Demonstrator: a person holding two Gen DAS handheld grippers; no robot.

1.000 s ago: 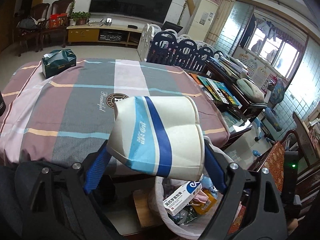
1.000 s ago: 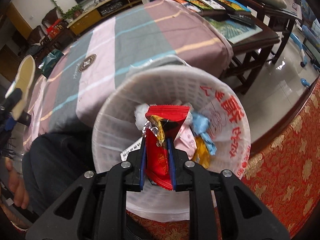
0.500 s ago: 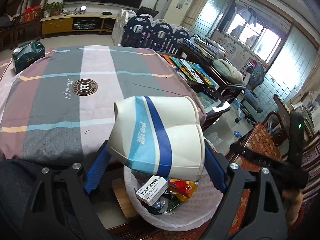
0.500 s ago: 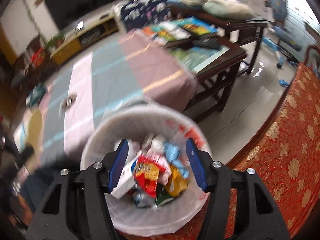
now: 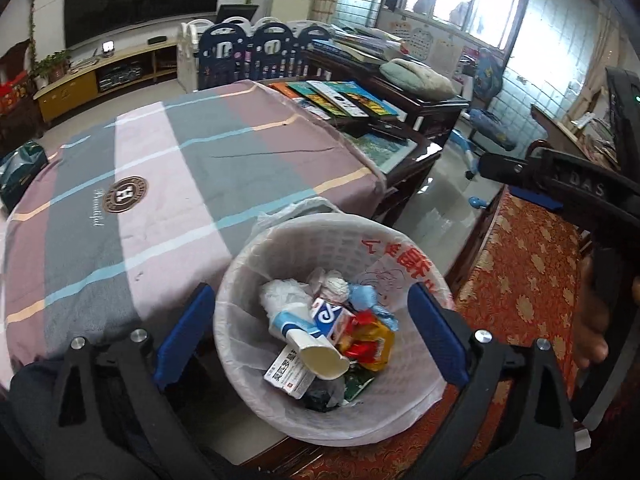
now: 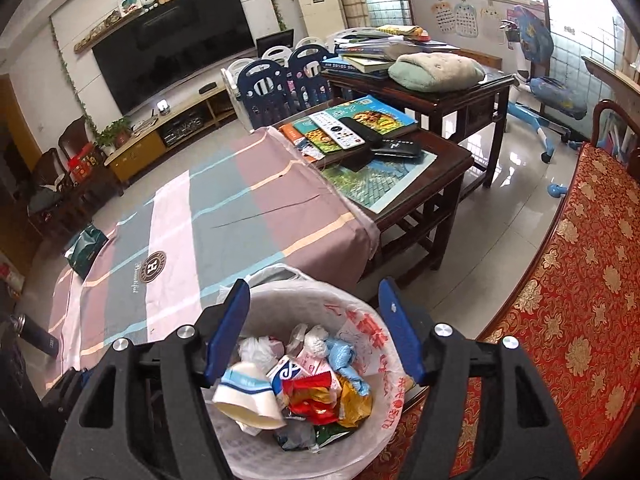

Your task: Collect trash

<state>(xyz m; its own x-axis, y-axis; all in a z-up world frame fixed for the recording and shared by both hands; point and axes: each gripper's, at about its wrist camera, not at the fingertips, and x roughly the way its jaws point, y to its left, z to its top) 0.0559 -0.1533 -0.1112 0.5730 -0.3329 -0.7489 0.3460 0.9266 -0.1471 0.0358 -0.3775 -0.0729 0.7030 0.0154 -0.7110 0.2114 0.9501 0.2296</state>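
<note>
Trash now lies loose in the lined bin (image 5: 280, 248): the crushed paper cup (image 5: 310, 344) with blue stripes, clamped in the left tongs (image 5: 312, 336) a second ago, has dropped onto the heap, and the red crinkly snack wrapper (image 6: 310, 394) that the right tongs (image 6: 316, 334) pinched rests beside it. Both tongs have just been opening; their blue-padded jaws stand wide apart above the bin with nothing between them, touching nothing. The cup is flattened, its pale rim gaping, and leans on a small white medicine box (image 5: 290, 372). Around them lie yellow foil, a blue crumpled wrapper and white tissue. The bin is round, lined with a thin translucent bag printed in red. It stands between the surface's striped cloth (image 5: 192, 168) and a red brocade cushion (image 6: 580, 280)
</note>
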